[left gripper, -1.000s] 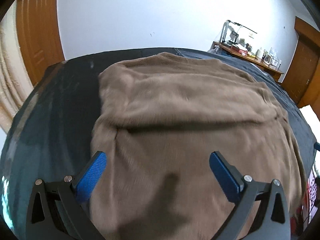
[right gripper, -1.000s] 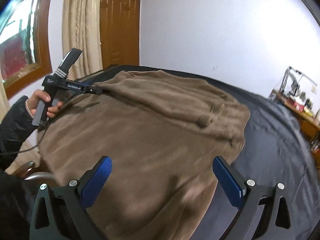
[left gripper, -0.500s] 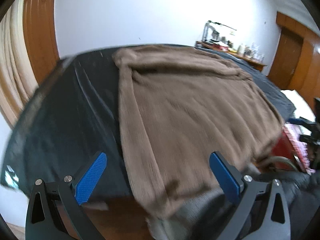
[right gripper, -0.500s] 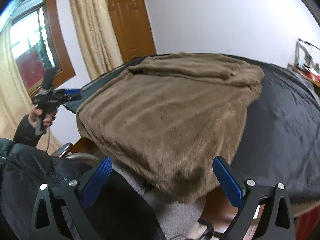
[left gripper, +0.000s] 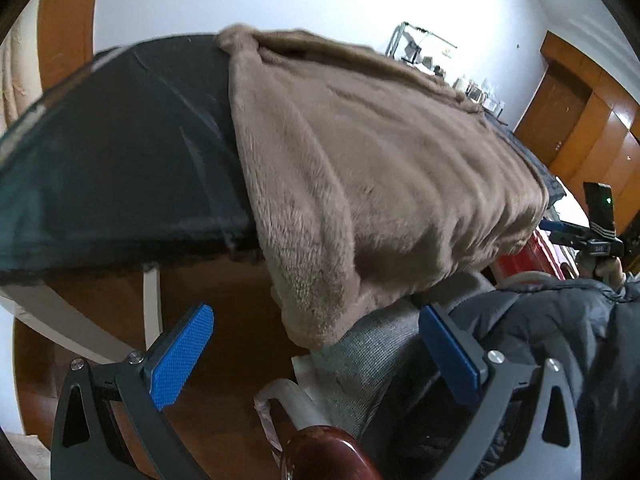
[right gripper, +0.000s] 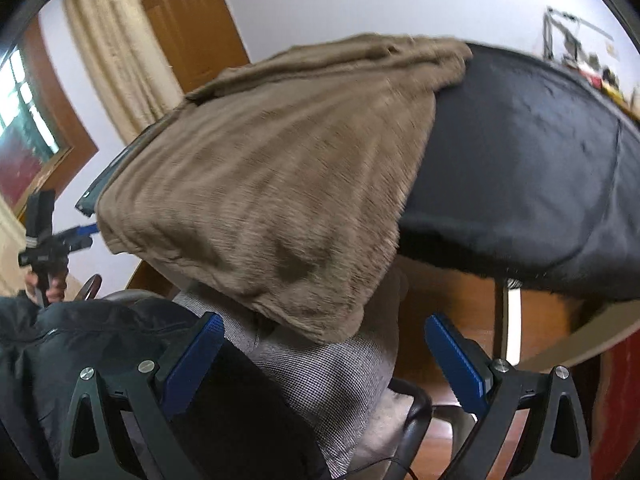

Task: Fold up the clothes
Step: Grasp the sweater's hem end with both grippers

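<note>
Brown plush garment (left gripper: 384, 168) lies spread over the black-covered table (left gripper: 120, 168), its near hem drooping past the edge onto the person's grey lap (right gripper: 320, 376). The left gripper (left gripper: 316, 356) and right gripper (right gripper: 324, 360) hang below that hem, both spread wide and empty. A tidy fold likely means pinching matching hem corners and lifting evenly.

dark-covered table (left gripper: 120, 168), brown fleece garment (left gripper: 380, 168) draped
</note>
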A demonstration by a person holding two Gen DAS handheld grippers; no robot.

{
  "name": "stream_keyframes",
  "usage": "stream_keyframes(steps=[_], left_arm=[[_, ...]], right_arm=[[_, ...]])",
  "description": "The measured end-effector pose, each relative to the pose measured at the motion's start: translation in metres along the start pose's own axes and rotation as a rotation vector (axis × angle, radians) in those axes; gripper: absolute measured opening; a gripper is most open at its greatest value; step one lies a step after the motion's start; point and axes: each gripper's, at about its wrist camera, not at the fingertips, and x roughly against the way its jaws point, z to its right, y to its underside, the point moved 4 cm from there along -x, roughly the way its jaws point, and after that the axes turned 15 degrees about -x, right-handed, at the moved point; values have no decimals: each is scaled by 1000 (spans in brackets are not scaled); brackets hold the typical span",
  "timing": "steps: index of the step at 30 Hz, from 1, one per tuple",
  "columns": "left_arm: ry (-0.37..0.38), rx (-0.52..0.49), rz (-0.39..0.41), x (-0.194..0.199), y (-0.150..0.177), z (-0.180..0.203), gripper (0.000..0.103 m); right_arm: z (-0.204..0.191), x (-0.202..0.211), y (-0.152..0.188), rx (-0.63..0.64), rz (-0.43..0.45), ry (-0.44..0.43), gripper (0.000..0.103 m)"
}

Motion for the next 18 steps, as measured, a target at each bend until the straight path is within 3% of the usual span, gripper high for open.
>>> stream_keyframes(steps=[4,7,9,14,16,18], left_arm=[[111,45,15,-16,-7,-7,103],[187,45,76,-17,-18,-6,103],[213,36,99,-19,-25,-3,103],[247,25,66,-32,-33,1,103],[259,25,58,-36,-37,0,103],[272,51,46,-42,-39,-3,103]], right_arm=[[10,-11,-6,-35,-5,-24,102],[11,-20,-15,-68,-15,-67,102],[10,-25,-19,-77,-29,-99,102],[3,-32,-22,-57,-51,-130,102],[0,-33,-20,-35,-52,-124,99],[-3,-35,-18,-9,-53,-115,82]])
